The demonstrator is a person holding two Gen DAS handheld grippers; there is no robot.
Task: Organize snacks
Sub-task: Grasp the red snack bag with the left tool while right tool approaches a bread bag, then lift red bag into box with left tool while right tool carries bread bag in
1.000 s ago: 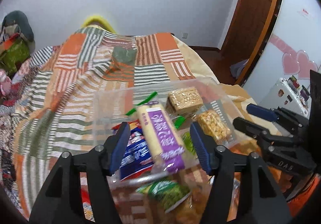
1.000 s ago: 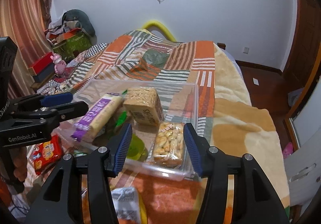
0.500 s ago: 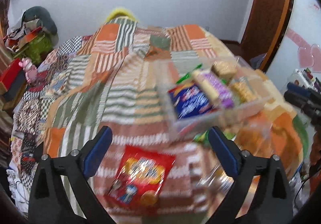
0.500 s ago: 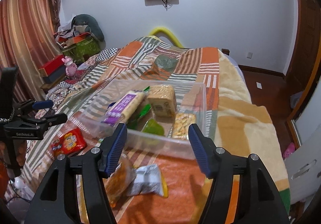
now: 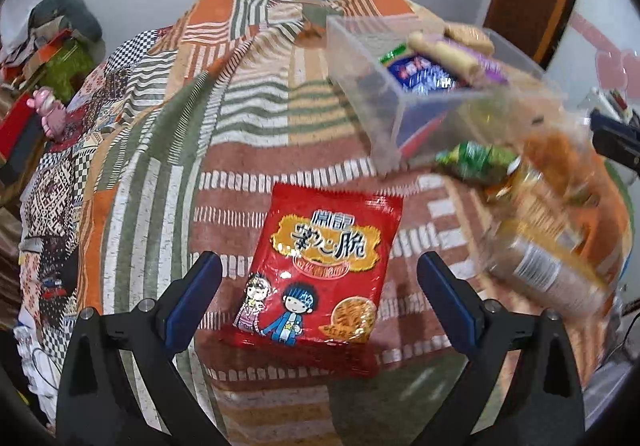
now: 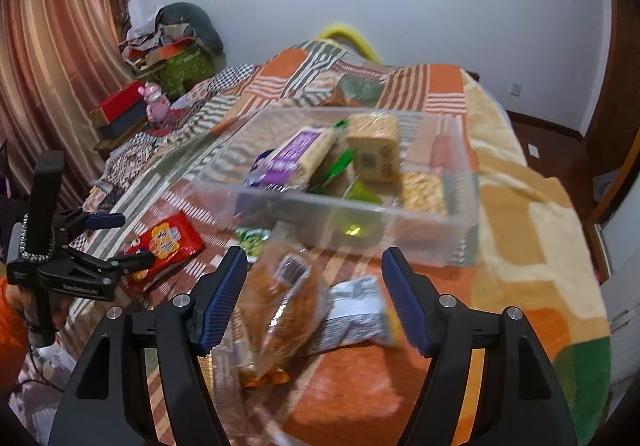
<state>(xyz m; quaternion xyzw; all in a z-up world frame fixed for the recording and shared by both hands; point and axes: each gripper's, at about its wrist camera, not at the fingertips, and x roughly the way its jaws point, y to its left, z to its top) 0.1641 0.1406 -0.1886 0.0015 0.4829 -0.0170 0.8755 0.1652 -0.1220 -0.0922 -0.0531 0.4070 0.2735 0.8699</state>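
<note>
On the patchwork bedspread (image 5: pixel 248 118), the left gripper (image 5: pixel 318 278) hangs with jaws spread wide either side of a flat red snack packet (image 5: pixel 320 270), its long axis along the fingers, while the right gripper (image 6: pixel 314 286), jaws just widening, straddles a clear bread bag (image 6: pixel 280 310), touching nothing.

My right hand-held gripper (image 6: pixel 314 296) points down at the bed (image 6: pixel 520 230), its jaws just having been opening, and they stand apart without pressing on anything. Between them lies a clear bag (image 6: pixel 280 310) of brown snacks, with a silver packet (image 6: pixel 356 310) touching its right side. Beyond sits a clear bin (image 6: pixel 460 238) holding a purple pack (image 6: pixel 300 158), a tan block (image 6: pixel 374 150), green wrappers and a nut bar (image 6: pixel 424 190). To the left, my left hand-held gripper (image 6: pixel 120 242) hangs over a red packet (image 6: pixel 168 246), jaws apart.
</note>
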